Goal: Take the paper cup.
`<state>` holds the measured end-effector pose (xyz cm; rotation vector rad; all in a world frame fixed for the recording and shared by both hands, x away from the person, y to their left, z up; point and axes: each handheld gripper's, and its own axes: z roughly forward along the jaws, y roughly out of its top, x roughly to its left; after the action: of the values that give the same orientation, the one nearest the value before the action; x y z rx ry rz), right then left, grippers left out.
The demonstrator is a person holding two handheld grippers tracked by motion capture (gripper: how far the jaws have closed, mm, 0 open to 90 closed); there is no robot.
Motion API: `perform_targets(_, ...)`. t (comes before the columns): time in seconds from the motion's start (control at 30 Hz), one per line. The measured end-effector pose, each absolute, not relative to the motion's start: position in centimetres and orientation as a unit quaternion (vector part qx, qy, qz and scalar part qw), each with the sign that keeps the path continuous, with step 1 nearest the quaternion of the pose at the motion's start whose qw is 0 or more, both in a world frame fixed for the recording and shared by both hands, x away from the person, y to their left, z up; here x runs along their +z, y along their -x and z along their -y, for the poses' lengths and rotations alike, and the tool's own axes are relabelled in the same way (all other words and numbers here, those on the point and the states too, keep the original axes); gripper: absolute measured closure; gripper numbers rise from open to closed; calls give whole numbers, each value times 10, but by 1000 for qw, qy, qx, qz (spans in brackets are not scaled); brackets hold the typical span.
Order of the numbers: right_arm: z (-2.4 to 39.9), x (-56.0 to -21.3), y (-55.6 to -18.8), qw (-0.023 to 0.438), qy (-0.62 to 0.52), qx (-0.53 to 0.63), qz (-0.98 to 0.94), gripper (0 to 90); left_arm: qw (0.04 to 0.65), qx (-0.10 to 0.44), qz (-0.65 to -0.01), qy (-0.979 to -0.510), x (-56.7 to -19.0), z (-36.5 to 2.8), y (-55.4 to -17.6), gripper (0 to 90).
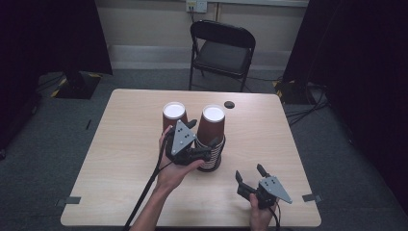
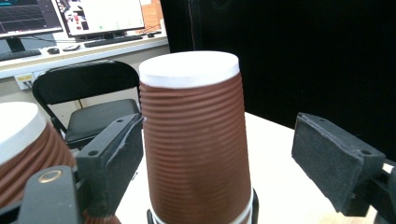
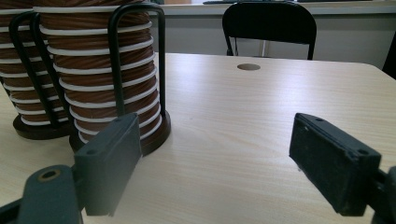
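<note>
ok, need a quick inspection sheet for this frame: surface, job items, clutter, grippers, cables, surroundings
Surface: light wood table, with a round dark hole near the far edge.
Job's things: two stacks of upside-down brown ribbed cups in black wire holders, left stack and right stack. The right stack's top cup sits between the left gripper's jaws.
Clutter: nothing seen.
Grippers: left gripper around the top cup, one pad at its wall, the other apart from it, so open. Right gripper open, above bare table near the front edge.
Cables: one black cable trails from the left gripper; more lie on the floor at right.
Surroundings: black folding chair, dark curtains, grey carpet, wall socket.
</note>
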<state>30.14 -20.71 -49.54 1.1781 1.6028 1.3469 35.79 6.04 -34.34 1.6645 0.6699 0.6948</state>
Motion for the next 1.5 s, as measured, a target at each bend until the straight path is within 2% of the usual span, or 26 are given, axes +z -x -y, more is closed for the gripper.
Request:
perform_targets(0.57,207,-495,-301,361,-457,525,-621,159,560,308,-310,-704,-336,-42,-380,165)
perform_targets(0.77,207,-496,-301,361,-457,525,-620,159,558,300,-323,-703,-338,-37,-388,159)
perform_targets(1.5,206,-496,-300,366,-453,525,-621,160,519,331,-335,-713,-353,-18,-401,156)
